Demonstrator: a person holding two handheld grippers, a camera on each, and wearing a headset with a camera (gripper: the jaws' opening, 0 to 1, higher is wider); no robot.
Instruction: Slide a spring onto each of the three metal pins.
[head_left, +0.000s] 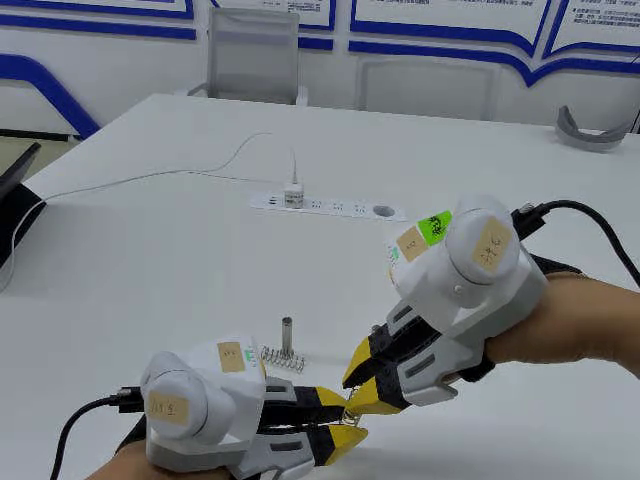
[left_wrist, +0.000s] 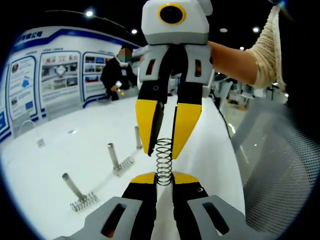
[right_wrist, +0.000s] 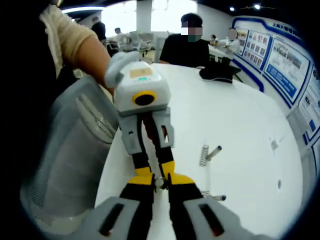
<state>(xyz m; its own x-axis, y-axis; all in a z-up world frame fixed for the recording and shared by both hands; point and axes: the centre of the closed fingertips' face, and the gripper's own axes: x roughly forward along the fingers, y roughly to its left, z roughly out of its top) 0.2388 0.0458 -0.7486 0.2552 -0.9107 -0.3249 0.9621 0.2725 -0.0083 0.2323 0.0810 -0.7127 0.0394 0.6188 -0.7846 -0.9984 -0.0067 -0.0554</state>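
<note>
Spring (left_wrist: 163, 162) pinched: left tongs (left_wrist: 158, 179), right tongs (right_wrist: 161, 182)

Head view looks down; gripper views face each other across the spring (left_wrist: 163, 162).

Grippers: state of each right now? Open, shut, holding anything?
left gripper: shut on one end of the spring.
right gripper: shut on the other end of the same spring.

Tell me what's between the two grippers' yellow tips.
A spring spans the gap from the left gripper to the right gripper, each end between jaws; clearest in the left gripper view.
</note>
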